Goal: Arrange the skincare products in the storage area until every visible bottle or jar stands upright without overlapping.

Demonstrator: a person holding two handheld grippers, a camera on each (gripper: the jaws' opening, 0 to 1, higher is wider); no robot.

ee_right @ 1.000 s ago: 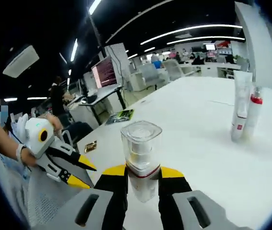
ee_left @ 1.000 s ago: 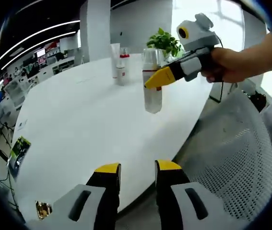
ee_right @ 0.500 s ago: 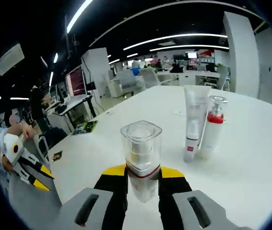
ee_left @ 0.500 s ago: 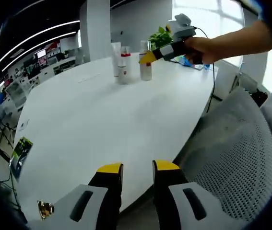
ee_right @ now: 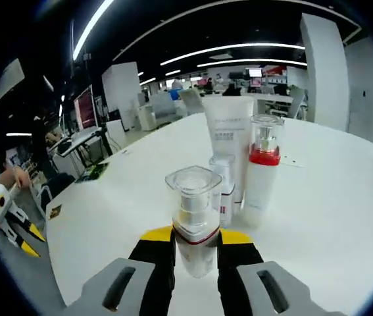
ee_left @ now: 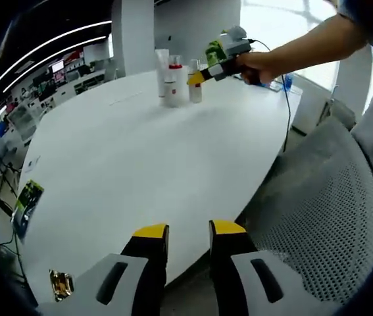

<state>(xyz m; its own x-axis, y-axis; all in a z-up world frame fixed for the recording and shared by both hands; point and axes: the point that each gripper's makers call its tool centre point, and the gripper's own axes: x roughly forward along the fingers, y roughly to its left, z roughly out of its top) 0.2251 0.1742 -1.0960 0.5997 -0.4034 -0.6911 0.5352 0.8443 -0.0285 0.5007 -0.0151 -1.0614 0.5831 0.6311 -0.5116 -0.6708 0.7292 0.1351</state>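
Note:
My right gripper (ee_right: 195, 236) is shut on a clear-capped pump bottle (ee_right: 193, 217) with a red band, holding it upright. Just beyond it stand a small white bottle (ee_right: 224, 191), a tall white tube (ee_right: 229, 135) and a red-collared pump bottle (ee_right: 263, 171), all upright and close together. In the left gripper view the right gripper (ee_left: 198, 76), held by a person's hand, has the bottle (ee_left: 195, 91) beside the tube (ee_left: 162, 66) and red-collared bottle (ee_left: 172, 87) at the far side of the white table (ee_left: 120, 158). My left gripper (ee_left: 187, 230) hangs open at the table's near edge, with nothing between its fingers.
A grey mesh chair (ee_left: 318, 210) stands right of the near table edge. A green booklet (ee_left: 25, 201) and a small gold item (ee_left: 61, 284) lie at the table's left edge. The left gripper (ee_right: 12, 220) shows far off at the left of the right gripper view.
The right gripper has carried the clear-capped bottle across the table, up to the tube and red-collared bottle. The left gripper has stayed put.

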